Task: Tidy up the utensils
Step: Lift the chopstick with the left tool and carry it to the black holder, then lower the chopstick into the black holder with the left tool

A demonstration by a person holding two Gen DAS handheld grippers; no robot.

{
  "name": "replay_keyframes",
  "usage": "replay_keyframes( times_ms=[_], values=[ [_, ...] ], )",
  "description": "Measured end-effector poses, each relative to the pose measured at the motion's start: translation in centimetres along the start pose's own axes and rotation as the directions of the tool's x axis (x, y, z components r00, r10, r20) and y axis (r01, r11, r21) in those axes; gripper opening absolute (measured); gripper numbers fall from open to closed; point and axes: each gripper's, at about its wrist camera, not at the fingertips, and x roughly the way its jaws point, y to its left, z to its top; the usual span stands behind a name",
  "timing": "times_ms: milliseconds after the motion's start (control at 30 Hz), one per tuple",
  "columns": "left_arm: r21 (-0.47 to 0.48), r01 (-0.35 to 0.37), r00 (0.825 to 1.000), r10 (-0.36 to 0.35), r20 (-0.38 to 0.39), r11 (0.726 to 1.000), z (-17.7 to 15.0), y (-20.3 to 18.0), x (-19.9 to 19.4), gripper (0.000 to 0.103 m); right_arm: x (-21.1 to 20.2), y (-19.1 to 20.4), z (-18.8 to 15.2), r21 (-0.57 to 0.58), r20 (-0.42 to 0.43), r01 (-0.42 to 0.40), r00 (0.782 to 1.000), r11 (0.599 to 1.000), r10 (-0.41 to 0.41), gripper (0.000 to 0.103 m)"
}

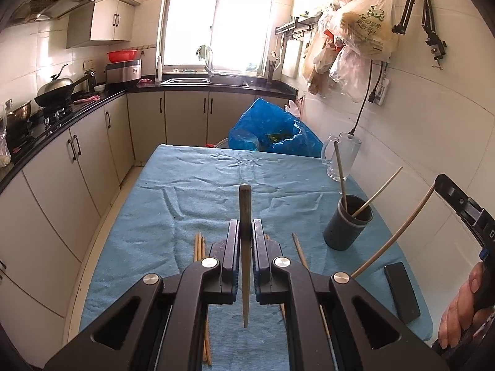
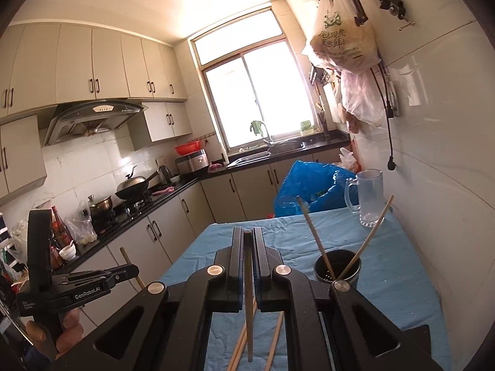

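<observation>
My left gripper (image 1: 246, 227) is shut on a dark-tipped chopstick (image 1: 245, 204), held upright above the blue cloth. My right gripper (image 2: 248, 235) is shut on a pale wooden chopstick (image 2: 249, 309), also lifted over the cloth; that stick shows in the left wrist view (image 1: 399, 228) at the right. A dark cylindrical holder (image 1: 348, 227) stands on the cloth's right side with two sticks leaning in it, and shows in the right wrist view (image 2: 337, 267). Several loose chopsticks (image 1: 199, 247) lie on the cloth under the left gripper and below the right one (image 2: 244, 340).
A table with a blue cloth (image 1: 201, 185) fills the middle. A clear glass mug (image 1: 340, 154) stands at the back right by the tiled wall. A black flat object (image 1: 402, 290) lies near the right edge. A blue plastic bag (image 1: 272, 130) sits behind the table. Kitchen counters run along the left.
</observation>
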Motion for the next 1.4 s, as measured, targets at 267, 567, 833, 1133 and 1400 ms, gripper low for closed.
replay_keyframes(
  times_ms=[267, 567, 833, 1133, 1400],
  values=[
    [0.023, 0.031, 1.0, -0.032, 0.002, 0.999, 0.9, -1.3, -0.2, 0.007, -1.2, -1.4, 0.6, 0.025, 0.03, 0.03, 0.999, 0.999, -0.031, 0.006],
    [0.077, 0.1, 0.995, -0.1, 0.005, 0.992, 3.2, -4.6, -0.2, 0.007, -3.0, -3.1, 2.3, 0.041, 0.081, 0.067, 0.994, 0.997, -0.07, 0.006],
    [0.111, 0.166, 0.986, -0.167, 0.007, 0.98, 6.0, -8.2, 0.6, 0.007, -3.8, -4.6, 4.9, 0.04, 0.125, 0.096, 0.987, 0.995, -0.1, 0.006],
    [0.143, 0.23, 0.972, -0.235, 0.014, 0.963, 9.6, -12.1, 1.6, 0.007, -3.5, -6.1, 7.9, 0.04, 0.173, 0.124, 0.976, 0.991, -0.129, 0.006],
    [0.152, 0.27, 0.961, -0.276, 0.025, 0.951, 13.3, -15.1, 3.5, 0.007, -1.9, -7.5, 10.6, 0.041, 0.182, 0.148, 0.971, 0.988, -0.153, 0.006]
  ],
)
